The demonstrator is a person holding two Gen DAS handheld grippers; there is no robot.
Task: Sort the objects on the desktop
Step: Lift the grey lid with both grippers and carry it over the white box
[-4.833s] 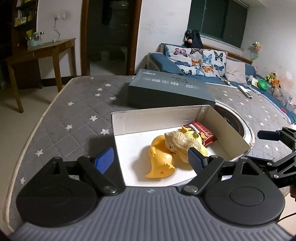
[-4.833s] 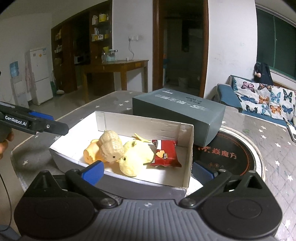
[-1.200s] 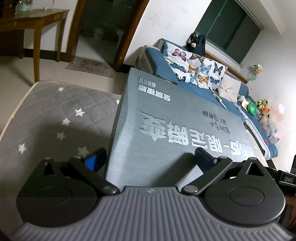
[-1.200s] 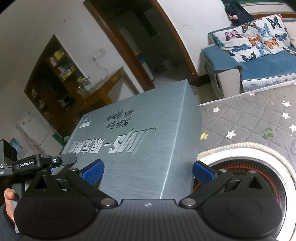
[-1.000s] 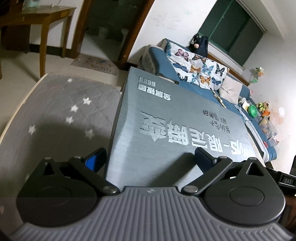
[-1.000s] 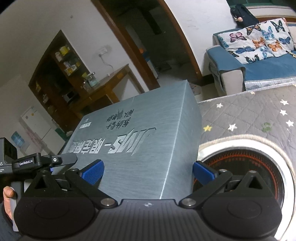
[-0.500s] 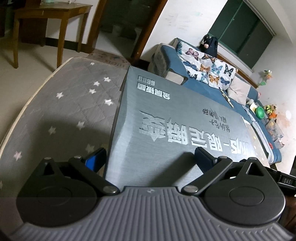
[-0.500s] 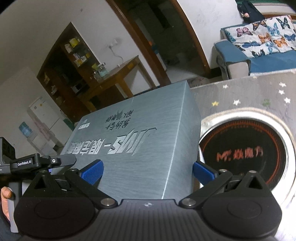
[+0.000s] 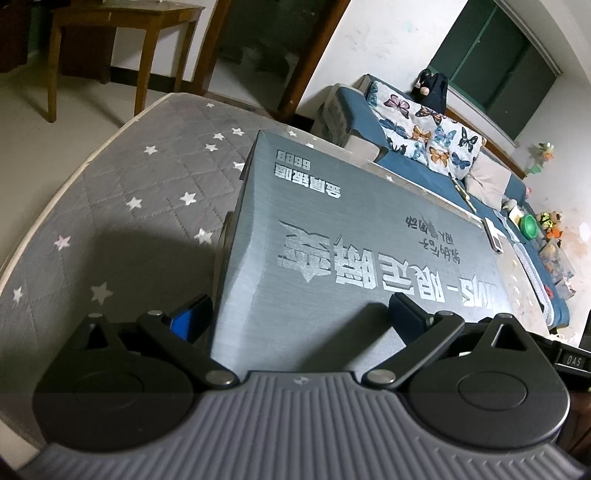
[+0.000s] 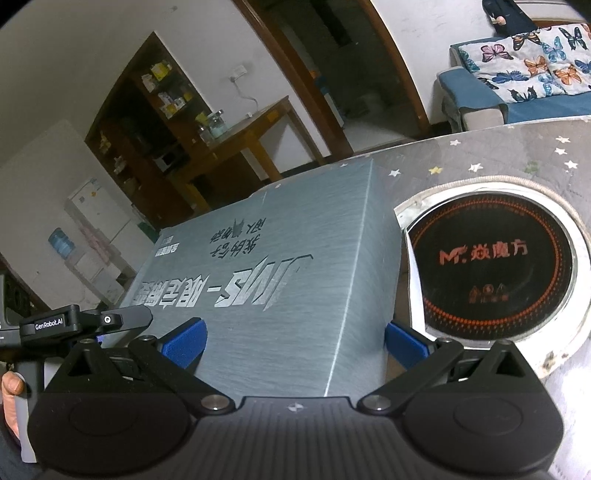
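Observation:
A long grey lid [image 9: 351, 240] with silver lettering is held up over the star-patterned table [image 9: 129, 221] by both grippers, one at each short end. My left gripper [image 9: 297, 319] straddles one end with its fingers spread wide, clamped on the lid's sides. At the opposite end my right gripper [image 10: 293, 347] grips the lid [image 10: 277, 277] the same way. The left gripper [image 10: 85, 323] also shows in the right wrist view, with a hand [image 10: 11, 391] behind it. The white box and its toys are out of sight.
A round black induction cooker [image 10: 491, 269] is set into the table just right of the lid. Beyond the table stand a blue sofa with butterfly cushions [image 9: 424, 133], a wooden side table [image 9: 122, 22] and a doorway.
The lid stays fixed between both grippers while the background shifts. More of the table and the whole cooker have come into view, so the lid has moved down and back over the table.

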